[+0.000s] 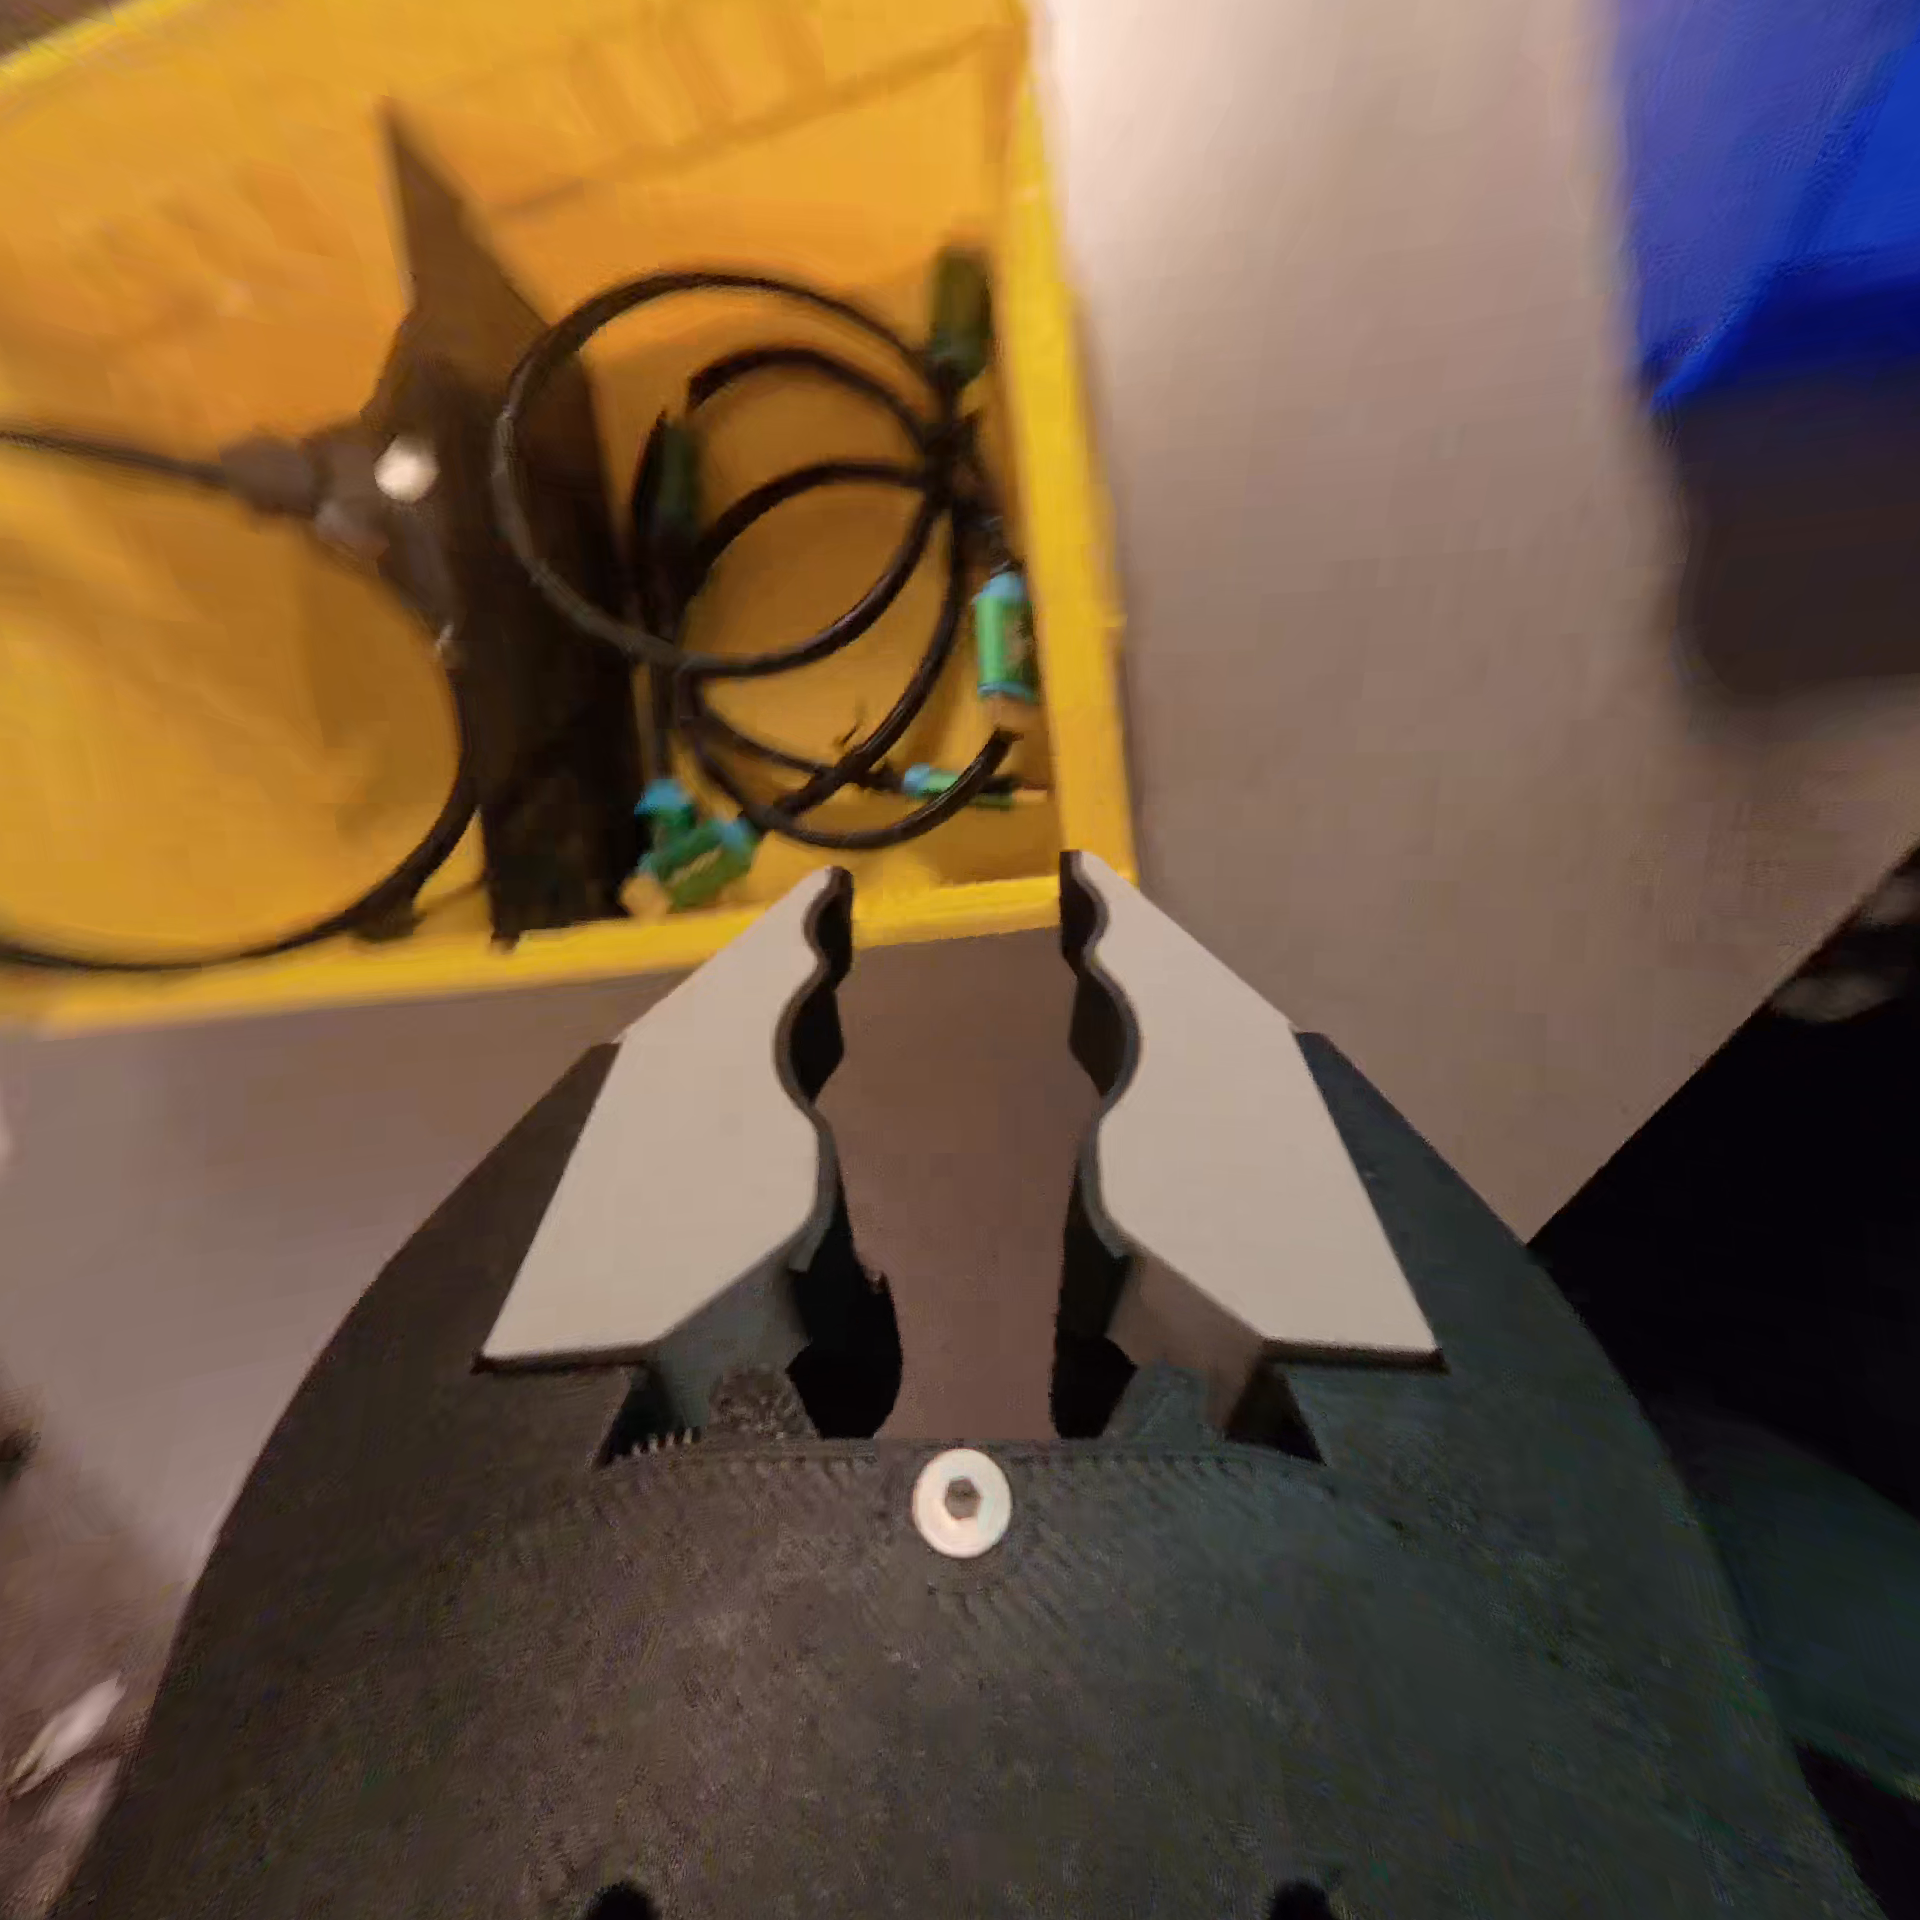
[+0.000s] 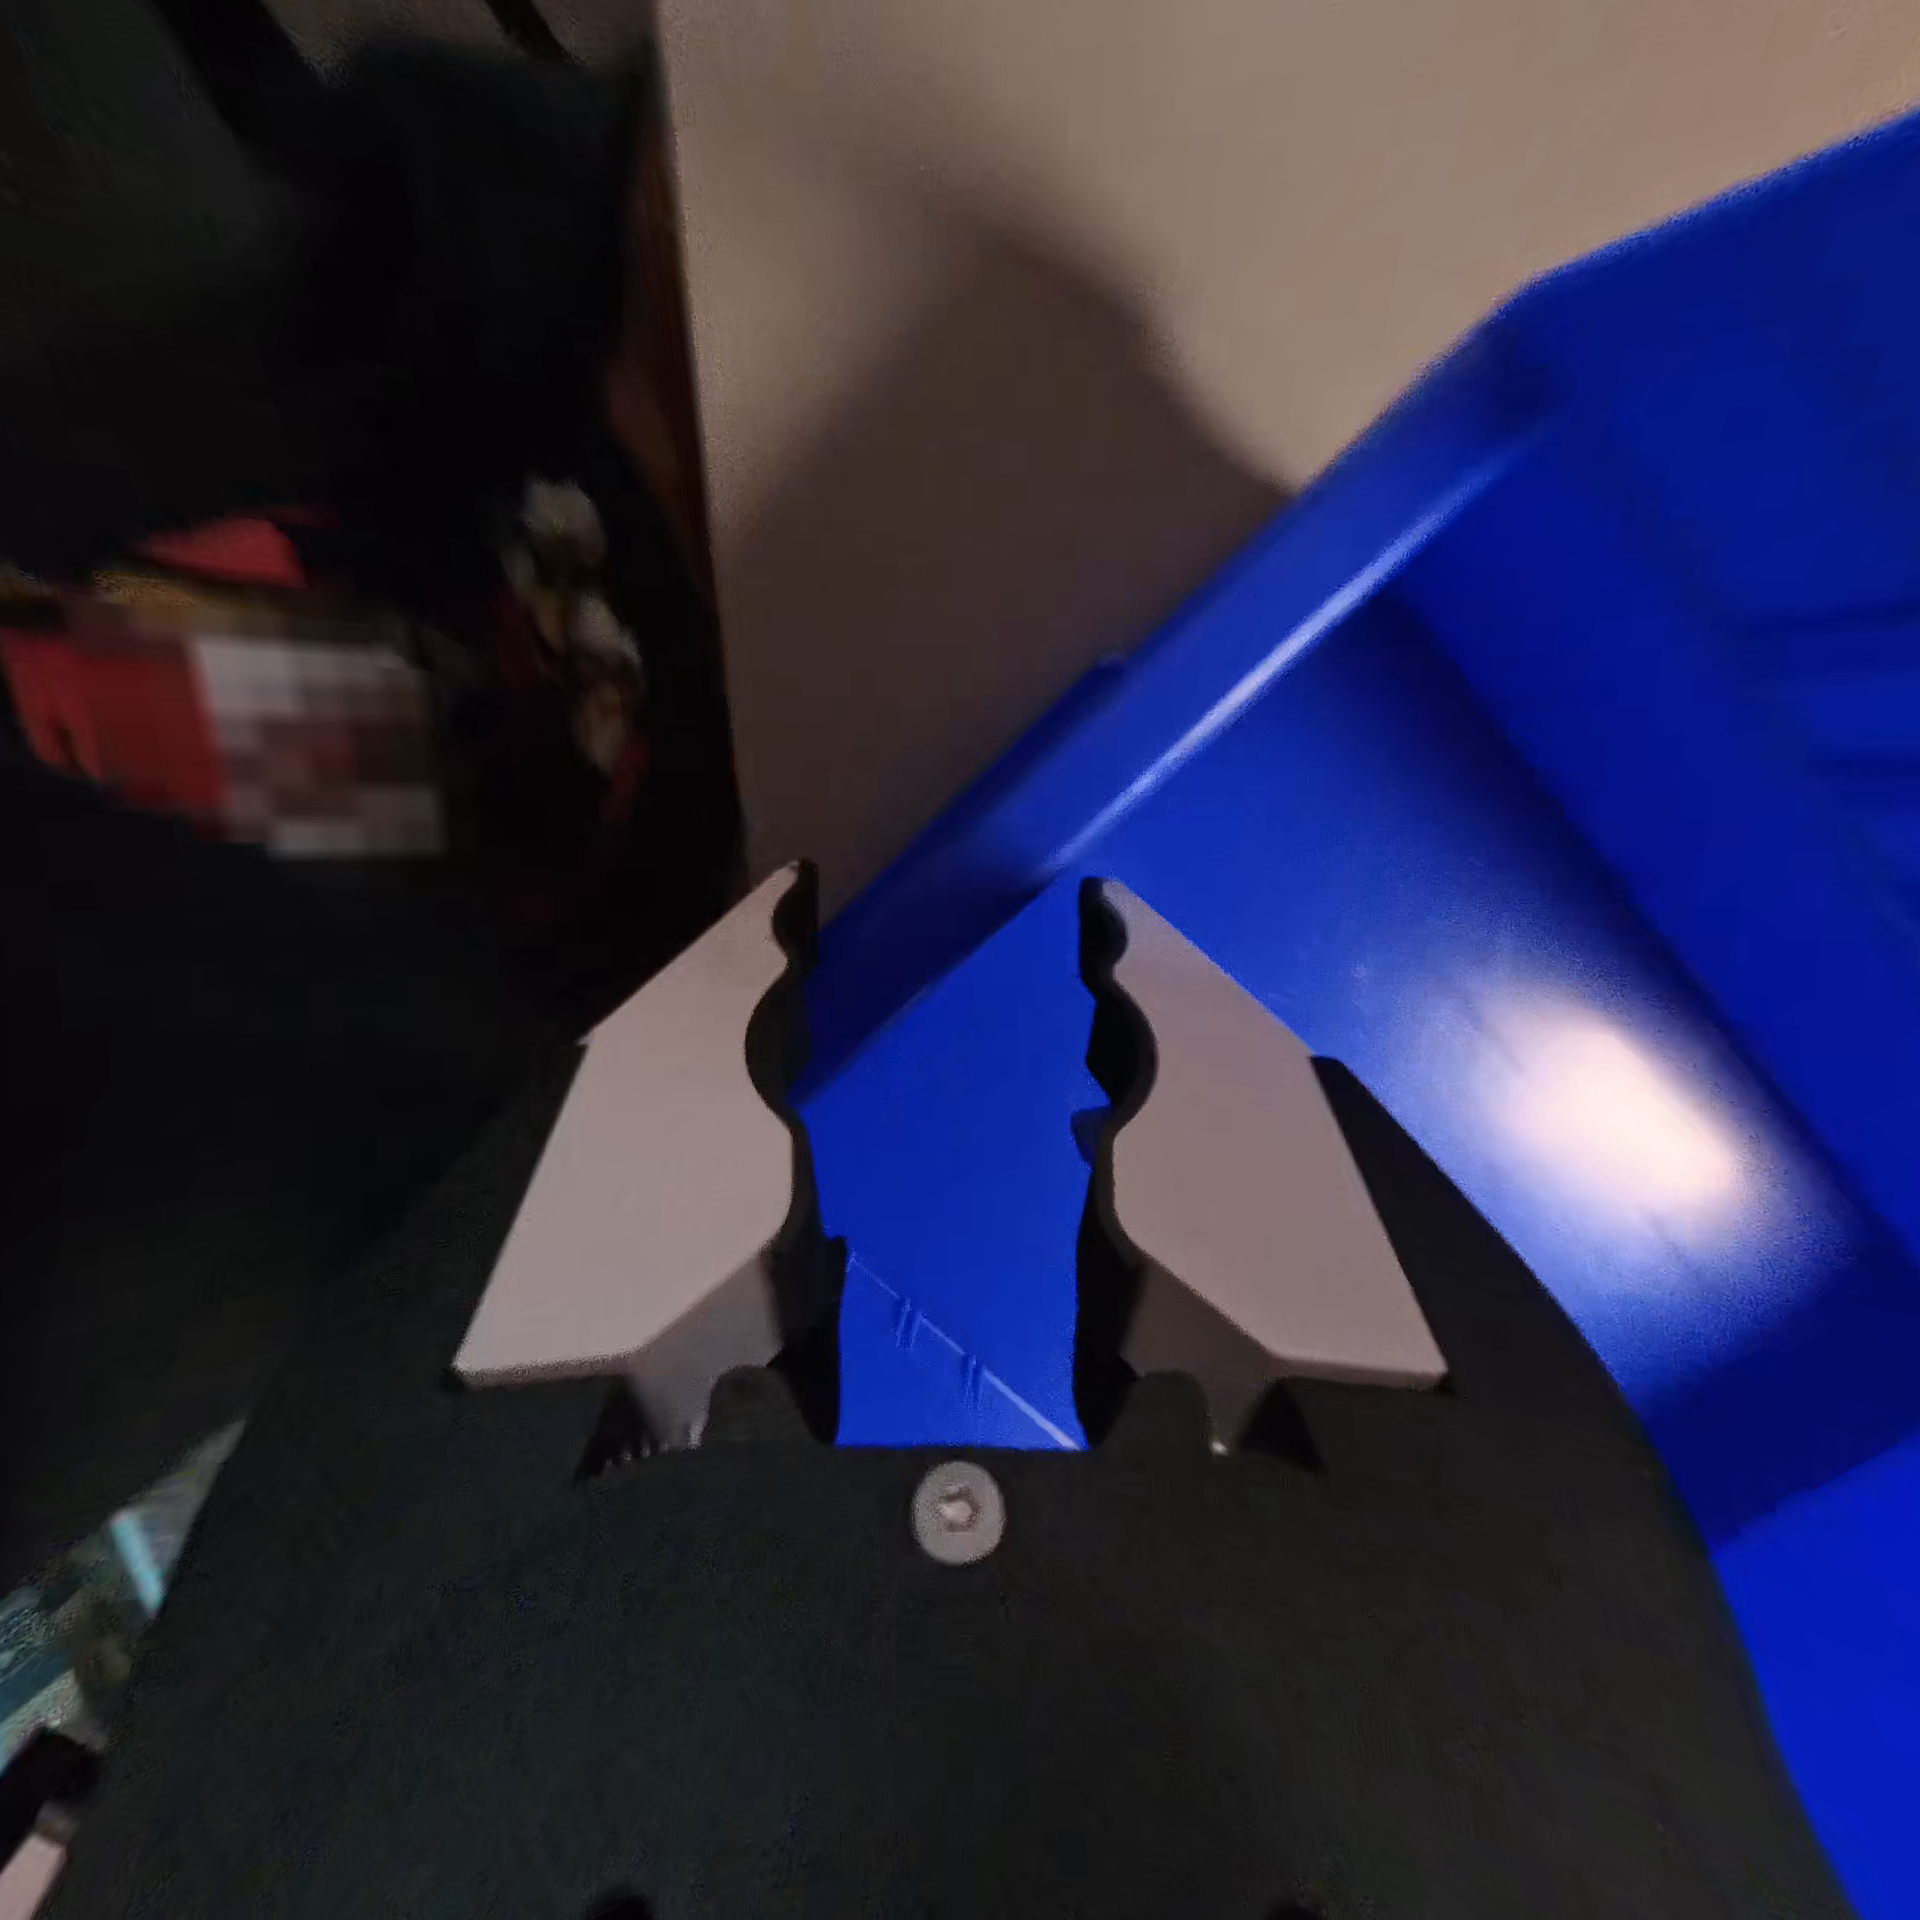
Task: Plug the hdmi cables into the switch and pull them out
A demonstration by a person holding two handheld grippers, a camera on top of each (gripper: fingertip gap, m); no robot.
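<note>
1. The left tongs (image 1: pixel 954 883) hang over the pale desk (image 1: pixel 1351 520) at the near rim of the yellow bin (image 1: pixel 1081 582), jaws parted and holding nothing; the right tongs (image 2: pixel 945 894), likewise parted and empty, sit over the corner of the blue bin (image 2: pixel 1455 831).
2. The hdmi cables (image 1: pixel 727 499) lie coiled in the yellow bin's right half, beside the dark switch (image 1: pixel 551 727) that stands on edge roughly mid-bin; one dark cable (image 1: pixel 156 462) seems already seated in its left face.
3. The step in hand looks like reaching in for a plug; best to take the green-tagged plug (image 1: pixel 691 852) nearest the rim by its body, not the cord, and lift clear of the loops.
4. Count: two bins; one switch; two tongs; about four green-tagged ends; blur and tangle stop me counting separate cables.
</note>
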